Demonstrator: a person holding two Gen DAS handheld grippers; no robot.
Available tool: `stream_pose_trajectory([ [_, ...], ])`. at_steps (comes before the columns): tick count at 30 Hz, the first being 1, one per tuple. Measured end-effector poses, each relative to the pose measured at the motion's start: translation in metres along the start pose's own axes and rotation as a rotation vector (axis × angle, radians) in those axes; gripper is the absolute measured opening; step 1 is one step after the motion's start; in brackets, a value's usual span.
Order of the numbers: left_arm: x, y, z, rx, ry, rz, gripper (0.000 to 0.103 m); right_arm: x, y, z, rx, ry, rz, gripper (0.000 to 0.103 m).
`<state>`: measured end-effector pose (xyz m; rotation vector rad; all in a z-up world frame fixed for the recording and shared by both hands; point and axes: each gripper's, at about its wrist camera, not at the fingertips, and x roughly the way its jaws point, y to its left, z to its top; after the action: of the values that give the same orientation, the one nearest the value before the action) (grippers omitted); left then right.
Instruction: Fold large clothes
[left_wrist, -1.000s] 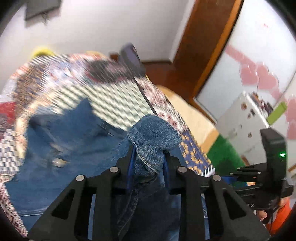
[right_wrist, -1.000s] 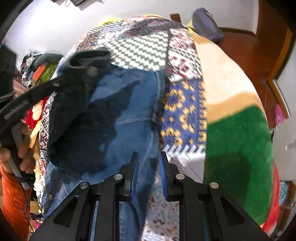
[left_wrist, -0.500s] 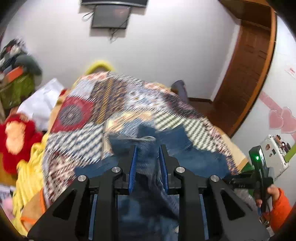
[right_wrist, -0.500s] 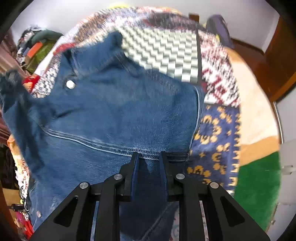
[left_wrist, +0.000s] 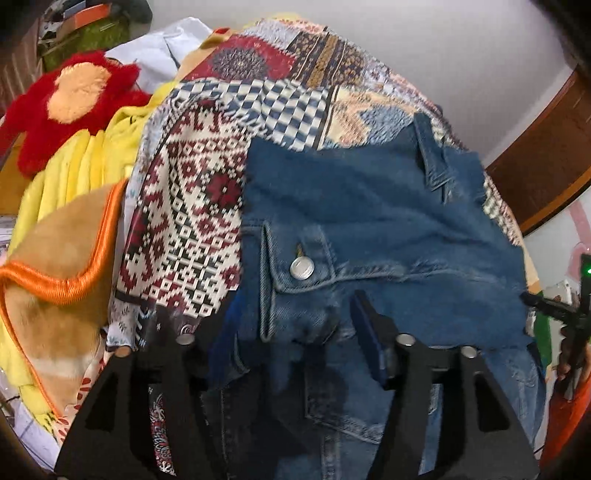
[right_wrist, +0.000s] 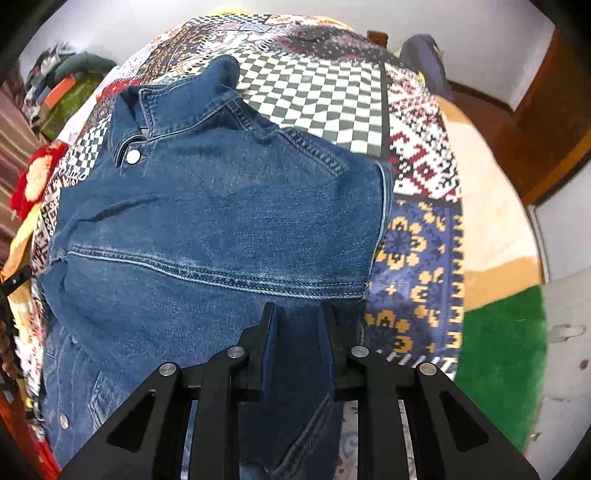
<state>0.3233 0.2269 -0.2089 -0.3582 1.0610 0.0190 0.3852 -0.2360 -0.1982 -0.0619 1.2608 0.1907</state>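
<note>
Basically: left gripper (left_wrist: 295, 321) spread wide over the denim jacket (right_wrist: 221, 206), right gripper (right_wrist: 298, 325) apparently pinching its hem — flatten the fold, then release.

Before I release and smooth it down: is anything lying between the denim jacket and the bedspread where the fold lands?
Nothing visible. The denim jacket lies directly on the patchwork bedspread; the red plush toy sits off to its side.

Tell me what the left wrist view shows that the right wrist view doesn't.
Left only: yellow fabric, an orange-trimmed tan blanket and the open left gripper. Right only: a green patch, a blue floral patch and the right gripper pinching denim. Both: the denim jacket, patchwork bedspread and red plush toy.
</note>
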Motion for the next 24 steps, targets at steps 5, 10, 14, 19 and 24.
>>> stream_pose_trajectory([
  [5,0.013,-0.019,-0.002,0.088,0.002,0.085,0.093,0.008,0.009,-0.007,-0.069,0.001,-0.058,0.017],
  [10,0.049,-0.028,-0.021,0.178,0.056,0.202,0.096,0.013,0.015,-0.025,-0.138,-0.052,-0.088,0.017],
  [14,0.051,-0.019,-0.028,0.146,0.024,0.201,0.103,0.009,0.018,-0.034,-0.182,-0.068,-0.157,0.017],
  [19,0.053,-0.004,-0.035,0.075,0.026,0.153,0.103,0.007,0.012,-0.047,-0.185,-0.067,-0.182,0.019],
  [24,0.048,-0.010,-0.039,0.094,0.015,0.180,0.103,0.007,-0.013,-0.052,-0.082,-0.077,-0.232,0.083],
])
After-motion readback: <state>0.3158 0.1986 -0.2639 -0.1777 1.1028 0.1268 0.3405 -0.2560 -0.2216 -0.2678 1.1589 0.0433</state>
